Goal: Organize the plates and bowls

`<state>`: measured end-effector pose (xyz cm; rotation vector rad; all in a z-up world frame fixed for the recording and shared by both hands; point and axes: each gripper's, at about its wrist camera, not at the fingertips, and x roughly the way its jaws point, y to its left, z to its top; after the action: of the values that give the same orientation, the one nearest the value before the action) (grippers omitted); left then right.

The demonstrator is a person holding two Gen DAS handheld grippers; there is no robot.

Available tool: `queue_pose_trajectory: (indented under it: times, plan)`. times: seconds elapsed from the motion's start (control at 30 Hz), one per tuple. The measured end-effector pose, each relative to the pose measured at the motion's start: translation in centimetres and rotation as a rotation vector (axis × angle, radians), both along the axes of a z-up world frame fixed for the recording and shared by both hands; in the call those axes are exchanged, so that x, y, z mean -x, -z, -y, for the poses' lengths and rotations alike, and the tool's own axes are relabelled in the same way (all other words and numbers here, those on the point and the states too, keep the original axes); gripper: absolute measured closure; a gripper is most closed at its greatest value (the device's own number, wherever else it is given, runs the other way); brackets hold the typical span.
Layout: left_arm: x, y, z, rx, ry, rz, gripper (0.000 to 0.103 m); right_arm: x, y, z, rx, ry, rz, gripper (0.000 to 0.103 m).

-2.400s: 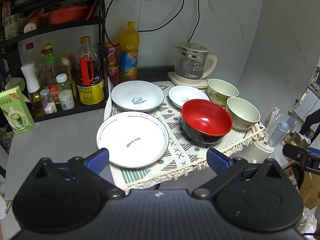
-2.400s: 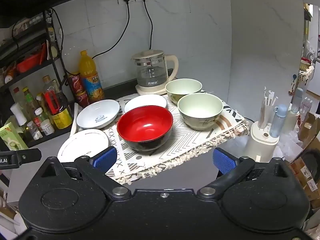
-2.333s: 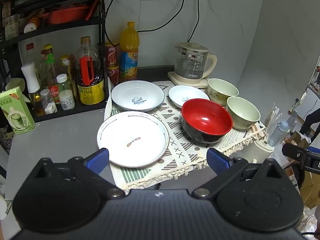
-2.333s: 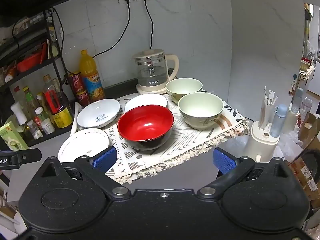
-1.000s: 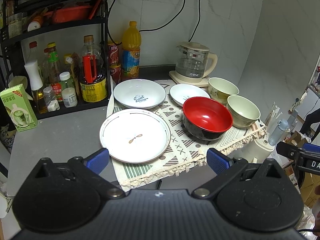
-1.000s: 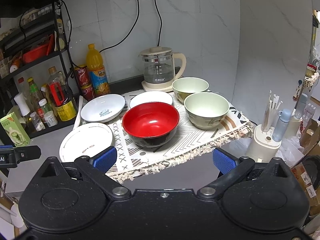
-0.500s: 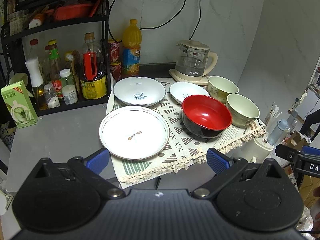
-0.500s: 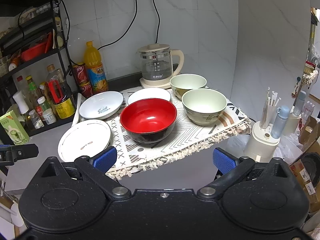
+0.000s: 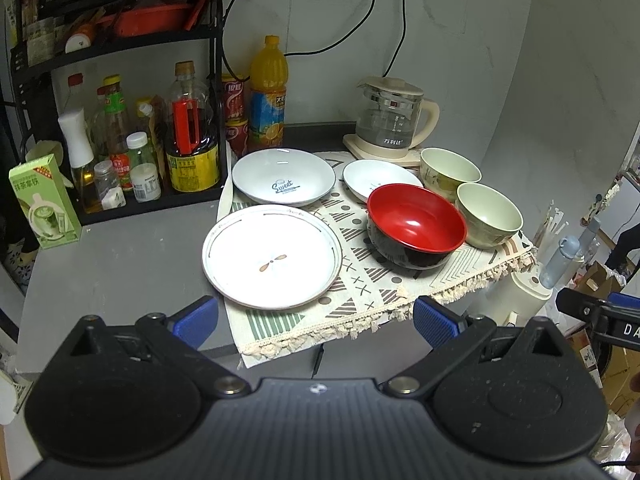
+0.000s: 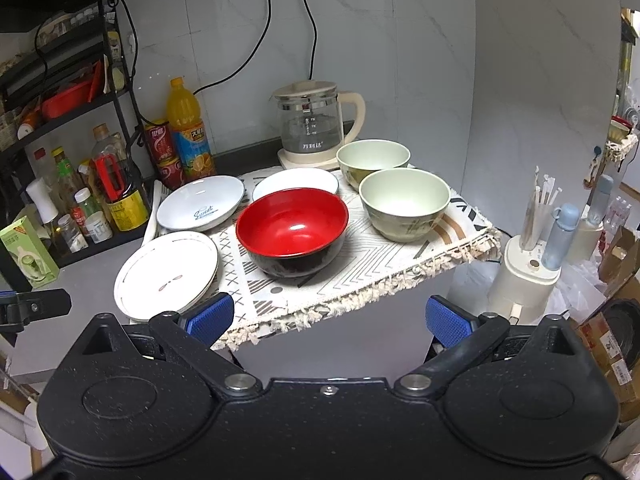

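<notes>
Risk lies with the fringed cloth overhanging the near edge: either empty, wide-spread gripper, left gripper or right gripper, could snag it and drag the red bowl off.

On the mat I count three plates: a flat one nearest me at 11 o'clock, a deep "Sweet" one behind it, and a small one at 12 o'clock. I count three bowls: one red and two pale green at 1 o'clock. I see one kettle.

Both wrist views above (shared) dishes
</notes>
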<state>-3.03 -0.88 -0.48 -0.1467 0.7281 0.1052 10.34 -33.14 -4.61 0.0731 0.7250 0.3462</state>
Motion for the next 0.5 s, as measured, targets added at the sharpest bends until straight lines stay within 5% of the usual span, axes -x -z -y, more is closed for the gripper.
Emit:
queue_pose_trajectory:
  times: [0.5]
  plan:
    - [0.8, -1.4, 1.1, 0.007, -0.022, 0.026, 0.001, 0.0, -0.2, 1.3, -0.016, -0.028, -0.007, 0.000]
